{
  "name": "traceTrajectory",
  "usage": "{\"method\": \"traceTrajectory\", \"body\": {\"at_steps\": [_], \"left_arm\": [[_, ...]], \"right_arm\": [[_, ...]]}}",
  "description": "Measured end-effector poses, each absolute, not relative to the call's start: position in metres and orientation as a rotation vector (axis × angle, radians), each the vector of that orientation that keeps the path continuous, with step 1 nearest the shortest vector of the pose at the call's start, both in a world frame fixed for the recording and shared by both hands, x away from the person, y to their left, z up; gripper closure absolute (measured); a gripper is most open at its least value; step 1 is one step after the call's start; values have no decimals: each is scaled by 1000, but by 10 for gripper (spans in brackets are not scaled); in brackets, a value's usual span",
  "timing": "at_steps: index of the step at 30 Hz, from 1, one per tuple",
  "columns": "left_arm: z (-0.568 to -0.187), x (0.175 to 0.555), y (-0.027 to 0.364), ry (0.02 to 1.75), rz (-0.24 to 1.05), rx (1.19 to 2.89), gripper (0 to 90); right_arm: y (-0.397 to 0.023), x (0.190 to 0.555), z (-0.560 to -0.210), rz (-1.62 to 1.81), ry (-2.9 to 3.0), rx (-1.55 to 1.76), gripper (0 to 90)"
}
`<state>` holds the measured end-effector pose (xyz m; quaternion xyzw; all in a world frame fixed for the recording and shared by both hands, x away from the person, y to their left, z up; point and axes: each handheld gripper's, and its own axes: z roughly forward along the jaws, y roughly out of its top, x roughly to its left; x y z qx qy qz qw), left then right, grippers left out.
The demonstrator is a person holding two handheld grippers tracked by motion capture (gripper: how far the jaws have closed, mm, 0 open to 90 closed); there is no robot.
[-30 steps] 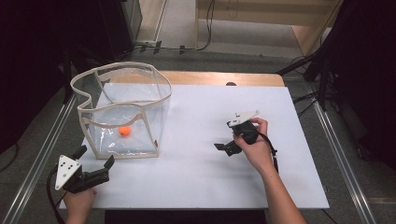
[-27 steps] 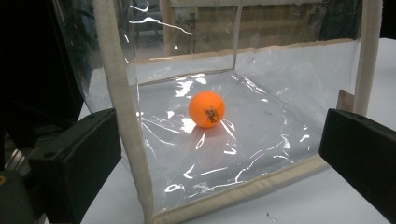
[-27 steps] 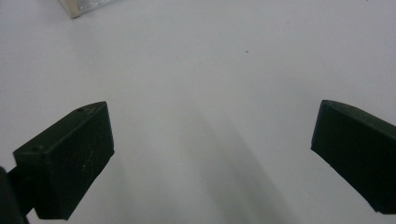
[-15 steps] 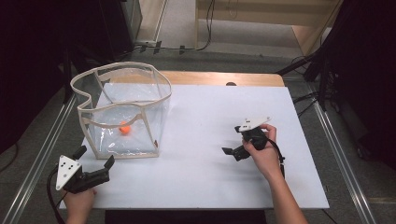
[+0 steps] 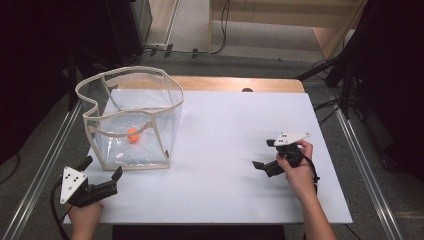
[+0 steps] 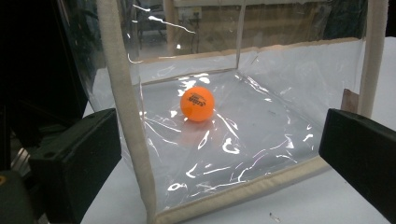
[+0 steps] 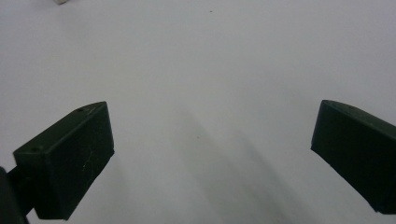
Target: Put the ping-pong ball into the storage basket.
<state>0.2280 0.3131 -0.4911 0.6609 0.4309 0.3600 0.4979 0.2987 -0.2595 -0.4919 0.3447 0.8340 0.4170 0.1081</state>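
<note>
Here is the clear plastic bin (image 5: pixel 131 120) on the left part of the white worktop (image 5: pixel 220 150), our landmark for everything. Its walls are soft, glossy film, creased and catching bright glints, held in shape by a cream fabric trim along the rim and the corners; the rim sags in a wavy line. In the left gripper view the film (image 6: pixel 261 107) wrinkles across the floor and the padded trim (image 6: pixel 126 116) runs up the near corner.

Inside the bin, on its floor, sits a smooth, round orange ball (image 5: pixel 132 135), matte with a soft shine. Up close the ball (image 6: pixel 197 103) carries a small dark printed mark, too small to read.

The left tongs (image 5: pixel 102 176) sit just in front of the bin's near left corner, released, black blocky jaws spread wide either side of that corner, a grey three-cornered plate on top, and the left hand (image 5: pixel 85 217) behind them at the worktop's edge.

The right tongs (image 5: pixel 264 154) are well to the right of the bin, over bare worktop, also released; the right gripper view shows the jaws far apart above a plain, faintly speckled white surface (image 7: pixel 210 70). The right hand (image 5: pixel 297 170) grips the body.
</note>
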Motion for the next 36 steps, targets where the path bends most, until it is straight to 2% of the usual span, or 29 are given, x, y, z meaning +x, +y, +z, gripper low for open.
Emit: {"method": "traceTrajectory", "body": {"at_steps": [19, 36], "left_arm": [[-491, 229, 312, 1045, 869, 1605, 0], [-491, 229, 313, 1043, 862, 1601, 0]], "right_arm": [[-318, 262, -497, 1349, 2236, 1110, 0], [-335, 239, -511, 1368, 2185, 1157, 0]]}}
